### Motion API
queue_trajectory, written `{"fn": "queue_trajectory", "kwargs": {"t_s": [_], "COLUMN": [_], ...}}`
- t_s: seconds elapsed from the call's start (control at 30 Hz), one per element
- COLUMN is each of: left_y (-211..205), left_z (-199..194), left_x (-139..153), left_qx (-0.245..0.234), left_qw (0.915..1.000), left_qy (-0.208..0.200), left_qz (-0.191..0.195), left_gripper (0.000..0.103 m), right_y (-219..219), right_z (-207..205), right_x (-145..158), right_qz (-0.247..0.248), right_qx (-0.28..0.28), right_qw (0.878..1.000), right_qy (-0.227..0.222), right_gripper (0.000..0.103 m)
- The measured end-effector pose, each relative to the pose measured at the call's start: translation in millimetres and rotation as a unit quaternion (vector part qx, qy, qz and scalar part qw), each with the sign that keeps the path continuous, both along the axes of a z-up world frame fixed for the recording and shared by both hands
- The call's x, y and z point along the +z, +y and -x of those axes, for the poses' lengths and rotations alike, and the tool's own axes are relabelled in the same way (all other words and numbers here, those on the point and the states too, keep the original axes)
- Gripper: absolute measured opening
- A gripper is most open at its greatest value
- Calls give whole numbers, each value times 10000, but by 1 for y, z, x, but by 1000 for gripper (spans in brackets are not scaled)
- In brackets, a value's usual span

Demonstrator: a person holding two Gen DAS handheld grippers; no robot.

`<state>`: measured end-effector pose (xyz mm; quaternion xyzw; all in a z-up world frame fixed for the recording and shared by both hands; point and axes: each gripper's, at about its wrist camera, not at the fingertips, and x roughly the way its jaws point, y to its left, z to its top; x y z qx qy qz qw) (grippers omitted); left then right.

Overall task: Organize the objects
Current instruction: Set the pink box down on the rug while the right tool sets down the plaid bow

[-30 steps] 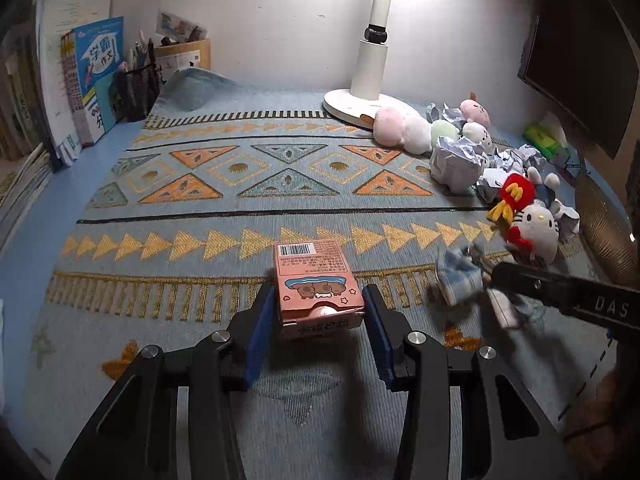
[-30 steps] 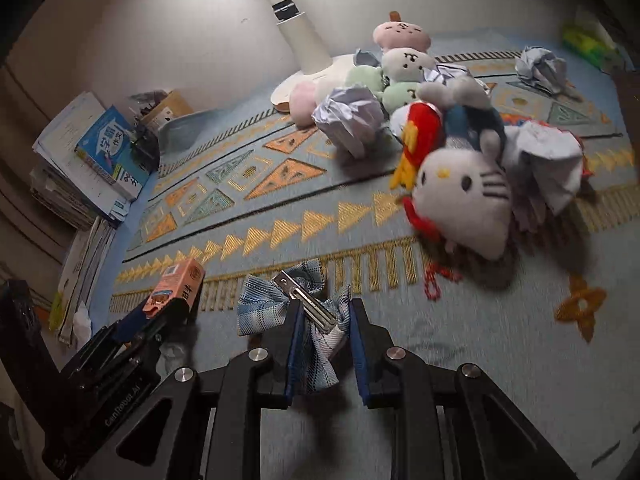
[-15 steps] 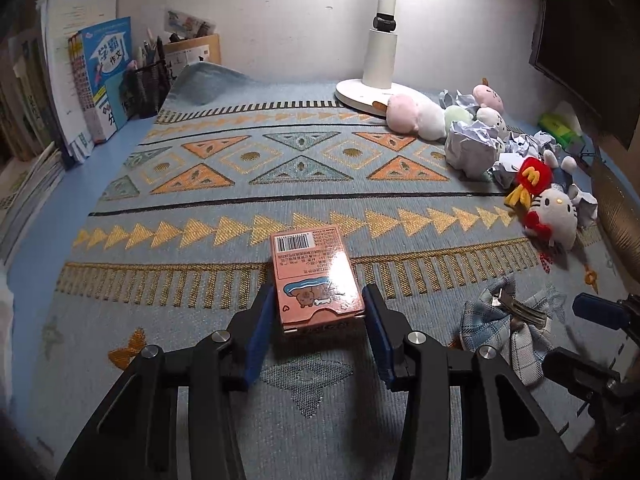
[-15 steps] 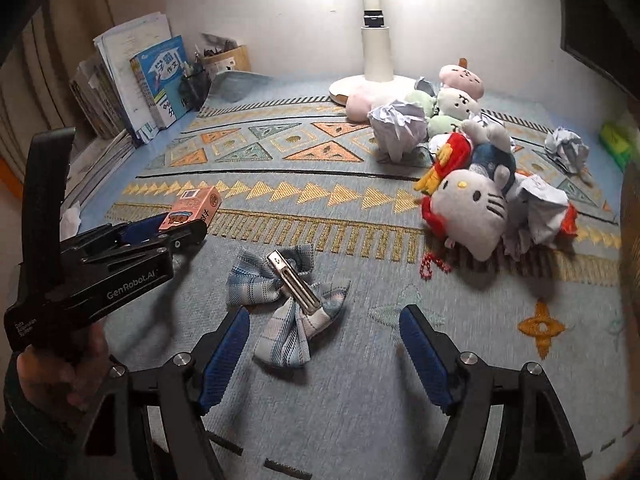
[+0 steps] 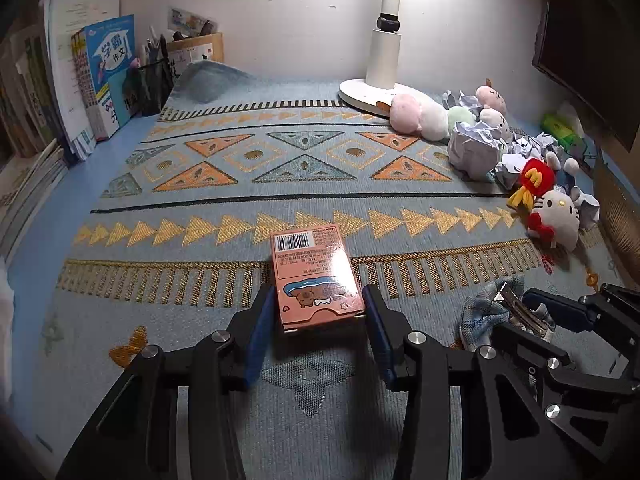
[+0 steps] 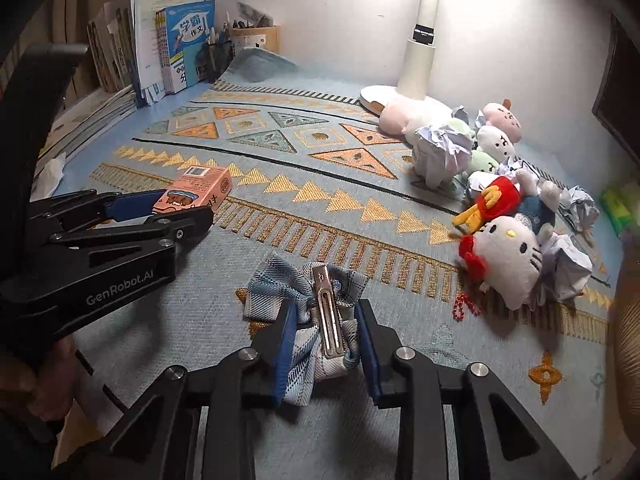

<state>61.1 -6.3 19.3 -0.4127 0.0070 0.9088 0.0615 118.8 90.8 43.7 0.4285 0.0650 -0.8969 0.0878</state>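
My left gripper (image 5: 318, 328) is shut on an orange card box (image 5: 316, 276) with a barcode and holds it over the patterned mat; the box also shows in the right wrist view (image 6: 196, 192). My right gripper (image 6: 326, 344) has its jaws closed around a blue plaid hair bow with a metal clip (image 6: 316, 312), which lies on the mat. The bow also shows in the left wrist view (image 5: 496, 312), at the right gripper's tips. A pile of plush toys, with a Hello Kitty (image 6: 504, 260), lies at the right.
A white lamp base (image 5: 376, 92) stands at the back. Crumpled paper balls (image 5: 474, 148) lie among the plush toys (image 5: 420, 112). Books (image 5: 108, 72) and a pen holder (image 5: 152, 80) line the back left. A dark monitor (image 5: 592, 48) hangs at the right.
My right gripper, open half a second ago, has moved forward and closed around the plaid bow. My left gripper keeps hold of the orange box and has pulled back a little.
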Motion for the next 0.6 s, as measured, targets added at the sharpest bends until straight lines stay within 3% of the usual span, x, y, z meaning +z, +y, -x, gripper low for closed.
{"fn": "queue_trajectory", "kwargs": {"t_s": [0.17, 0.3, 0.4, 0.47, 0.57, 0.6], "left_y": [-5, 4, 7, -1, -15, -17], "left_z": [-13, -34, -33, -26, -29, -30], "left_x": [-2, 5, 1, -5, -2, -3], "left_qx": [120, 192, 119, 165, 400, 426], "left_qw": [9997, 9977, 9985, 9998, 9987, 9986], "left_qy": [167, 619, 447, 130, 195, 197], "left_qz": [-117, 221, 296, 35, -242, -238], "left_gripper": [38, 38, 38, 44, 67, 80], "right_y": [23, 47, 58, 62, 66, 69], "right_z": [-12, -20, -21, -23, -21, -20], "right_x": [16, 26, 20, 13, 0, -1], "right_qz": [390, 661, 853, 931, 1157, 1261], "right_qx": [-277, -503, -533, -567, -561, -580], "right_qw": [9988, 9964, 9949, 9940, 9911, 9895], "right_qy": [94, 192, 2, -86, -335, -396], "right_gripper": [15, 15, 15, 15, 17, 20]}}
